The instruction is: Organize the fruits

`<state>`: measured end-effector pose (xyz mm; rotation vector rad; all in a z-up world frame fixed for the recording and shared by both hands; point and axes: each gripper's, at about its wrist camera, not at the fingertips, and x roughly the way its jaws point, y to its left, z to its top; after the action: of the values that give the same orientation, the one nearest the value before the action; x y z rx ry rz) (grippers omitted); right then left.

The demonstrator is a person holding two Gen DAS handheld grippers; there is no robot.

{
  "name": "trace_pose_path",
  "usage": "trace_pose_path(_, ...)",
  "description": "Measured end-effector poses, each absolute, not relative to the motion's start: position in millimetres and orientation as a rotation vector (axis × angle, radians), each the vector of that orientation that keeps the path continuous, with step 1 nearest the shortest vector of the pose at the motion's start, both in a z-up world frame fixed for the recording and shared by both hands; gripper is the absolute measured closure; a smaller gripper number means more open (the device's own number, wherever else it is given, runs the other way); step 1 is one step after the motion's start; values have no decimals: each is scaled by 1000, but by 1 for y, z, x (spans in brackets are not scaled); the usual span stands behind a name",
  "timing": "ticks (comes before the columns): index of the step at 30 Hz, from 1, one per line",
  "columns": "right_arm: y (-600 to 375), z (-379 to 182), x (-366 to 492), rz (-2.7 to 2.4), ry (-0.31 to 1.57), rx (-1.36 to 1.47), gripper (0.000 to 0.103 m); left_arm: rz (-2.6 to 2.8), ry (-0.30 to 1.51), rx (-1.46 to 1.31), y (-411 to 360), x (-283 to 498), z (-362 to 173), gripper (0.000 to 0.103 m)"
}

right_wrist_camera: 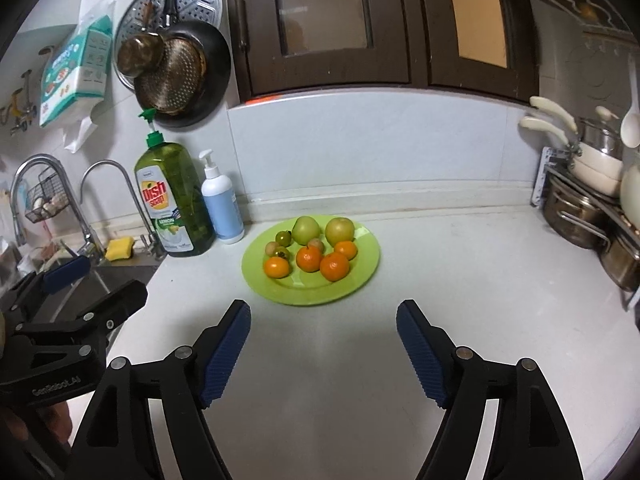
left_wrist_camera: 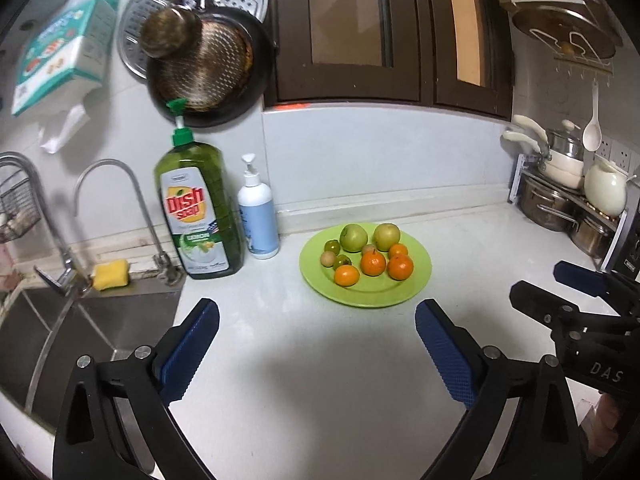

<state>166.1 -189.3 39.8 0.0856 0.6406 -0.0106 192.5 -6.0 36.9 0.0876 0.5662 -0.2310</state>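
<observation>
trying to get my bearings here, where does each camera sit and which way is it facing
Left wrist: sits on the left gripper, angled down over the counter toward the green plate of fruit; its own open blue-padded jaws show, the right gripper at the right edge.
Right wrist: sits on the right gripper, facing the same plate; its own open jaws show, the left gripper at lower left.
Shared: plate, dish soap bottle, sink faucet, hanging pan.

Fruits [left_wrist_camera: 368,258] lie on plate [left_wrist_camera: 416,284], right of soap bottle [left_wrist_camera: 198,208].
</observation>
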Motion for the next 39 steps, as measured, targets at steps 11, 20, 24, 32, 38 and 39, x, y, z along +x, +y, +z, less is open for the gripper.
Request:
trace_pose_path(11,-203,54,92,3,610,61,21,-207,543,57,-15,119,51,0)
trace_pose_path(20,-208,58,40,23,600,71,18,-203,531,64,-22,65,57,0)
trace_pose_path(24,-209,58,25,30,595,70,17,-200,524,74,-23,47,59,0)
trace_pose_path(32,-210,61,3,39,584,60,17,-176,524,74,-22,23,58,0)
trace_pose_path(38,-212,62,-8,45,576,56,17,-170,518,71,-23,11,59,0)
trace_pose_path(39,-212,63,-9,46,574,57,17,-167,515,72,-24,9,60,0)
